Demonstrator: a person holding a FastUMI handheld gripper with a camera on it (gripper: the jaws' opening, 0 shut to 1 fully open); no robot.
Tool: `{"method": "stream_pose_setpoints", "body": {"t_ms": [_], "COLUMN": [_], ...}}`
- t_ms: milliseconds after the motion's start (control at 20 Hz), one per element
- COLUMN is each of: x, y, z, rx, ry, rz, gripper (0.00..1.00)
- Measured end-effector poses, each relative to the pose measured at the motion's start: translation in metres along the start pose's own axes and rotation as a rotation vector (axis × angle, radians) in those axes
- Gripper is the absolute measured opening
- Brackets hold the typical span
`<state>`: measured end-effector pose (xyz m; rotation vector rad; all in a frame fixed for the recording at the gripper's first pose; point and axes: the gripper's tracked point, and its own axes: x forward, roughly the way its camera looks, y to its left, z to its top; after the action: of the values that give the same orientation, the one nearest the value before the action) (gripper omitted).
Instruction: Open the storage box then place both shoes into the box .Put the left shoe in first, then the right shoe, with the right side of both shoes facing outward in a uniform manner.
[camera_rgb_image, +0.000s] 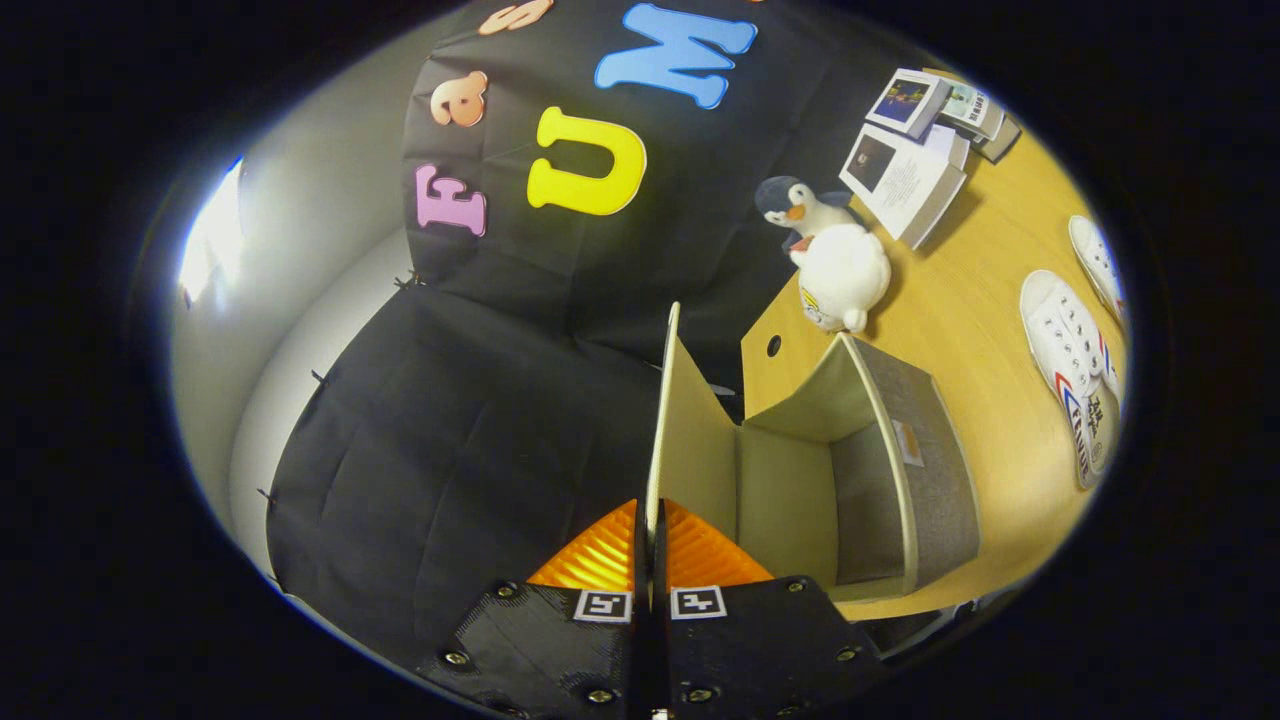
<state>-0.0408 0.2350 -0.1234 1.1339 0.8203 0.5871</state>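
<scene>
- Grey fabric covers the outside of the box (915, 470), which sits on a wooden table (960, 330); its cream lining shows, and nothing lies inside as far as the view reaches.
- The lid (685, 420) stands swung up on edge, a thin cream panel running straight ahead from the gripper (650, 525).
- The jaws are pressed together on the lid's near edge, one finger on each face, so the lid is clamped.
- Progress, as I judge it: the opening step is done or nearly so; both shoes are left to place, left one first.
- The shoes lie on the table well apart from the box, on the side away from the lid: one shoe (1072, 370) nearer the box, a second shoe (1098, 262) just beyond it.
- The nearer shoe's long axis runs roughly alongside the box's grey wall, laces up; I cannot tell which is left or right.
- A plush penguin (835, 262) sits just beyond the box's far corner, with books (925, 150) farther off.
- The box's mouth faces toward the lid side.
</scene>
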Motion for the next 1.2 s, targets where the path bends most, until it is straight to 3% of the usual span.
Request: {"method": "stream_pose_setpoints", "body": {"t_ms": [800,950,1050,1150,1200], "x": [0.089,0.108,0.111,0.108,0.105], "y": [0.060,0.069,0.073,0.072,0.072], "z": [-0.070,-0.079,-0.082,-0.079,-0.076], "rx": [-0.241,-0.328,-0.376,-0.432,-0.461], "ry": [0.012,0.020,0.025,0.019,0.016], "rz": [-0.058,-0.053,-0.045,-0.065,-0.076], "gripper": [0.01,0.18,0.67,0.90,0.94]}}
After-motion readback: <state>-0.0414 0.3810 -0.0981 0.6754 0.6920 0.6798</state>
